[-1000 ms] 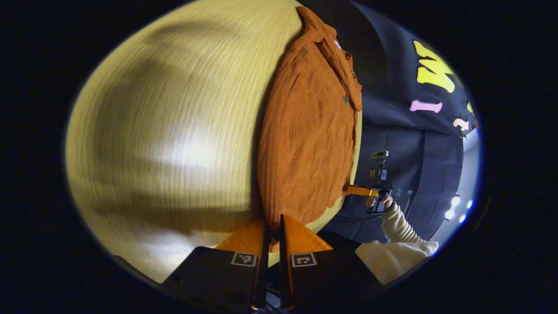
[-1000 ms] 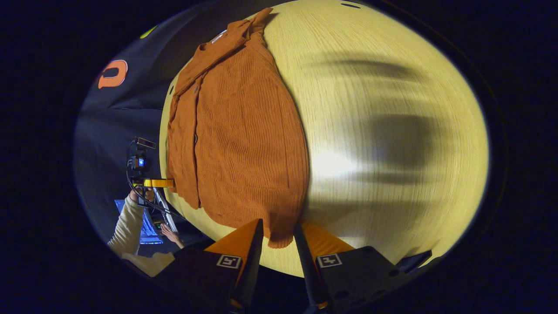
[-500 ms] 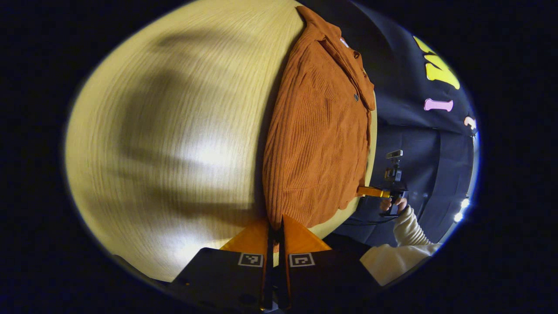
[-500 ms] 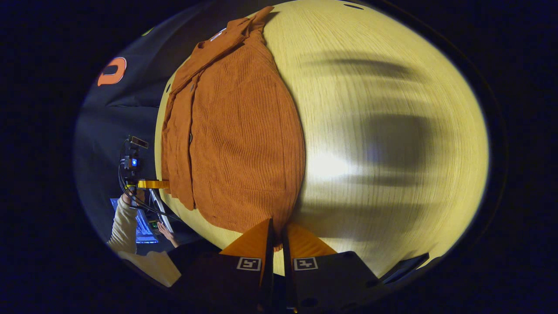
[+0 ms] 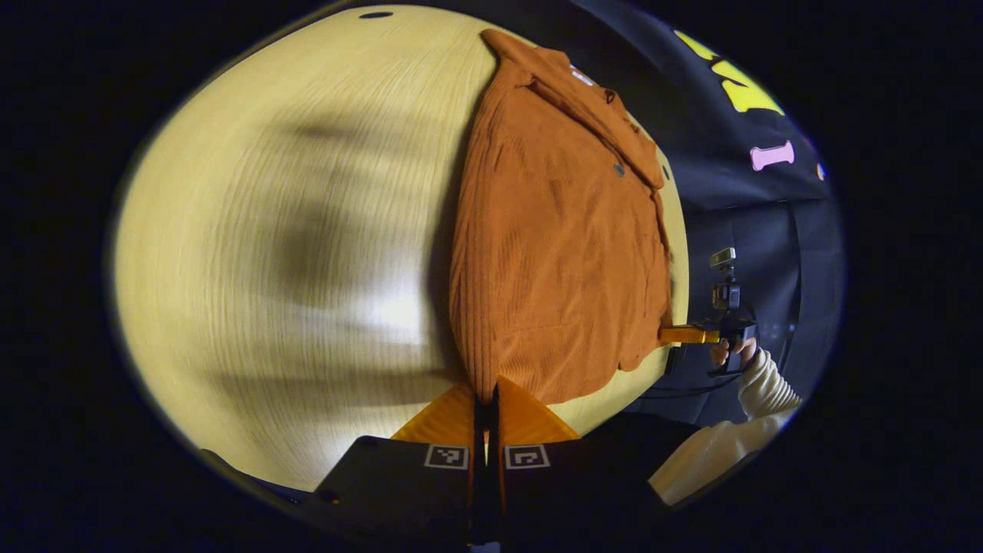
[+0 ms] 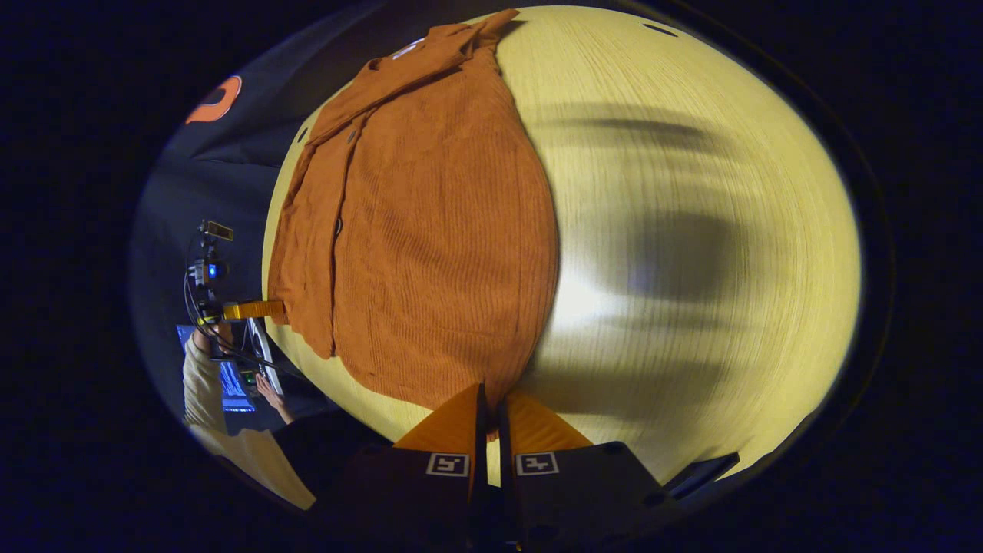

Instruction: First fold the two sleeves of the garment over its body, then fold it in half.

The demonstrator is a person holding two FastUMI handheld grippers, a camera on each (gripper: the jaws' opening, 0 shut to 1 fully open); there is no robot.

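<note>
Sleeves look folded in; both my grippers, left [image 5: 485, 399] and right [image 6: 490, 399], pinch the shirt [image 5: 553, 246] hem ahead. Next, I judge: lift together toward the collar.

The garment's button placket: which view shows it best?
The right gripper view: the placket runs nearly the garment's whole length, open to the camera. The left gripper view shows it foreshortened at the far edge.

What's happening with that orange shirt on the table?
A person is folding a rust-orange ribbed button-up garment lying on a pale wooden table with two handheld grippers. The left gripper and the right gripper are each closed on a corner of its near hem. The sleeves look already folded in; the fold in half is not yet done.
</note>
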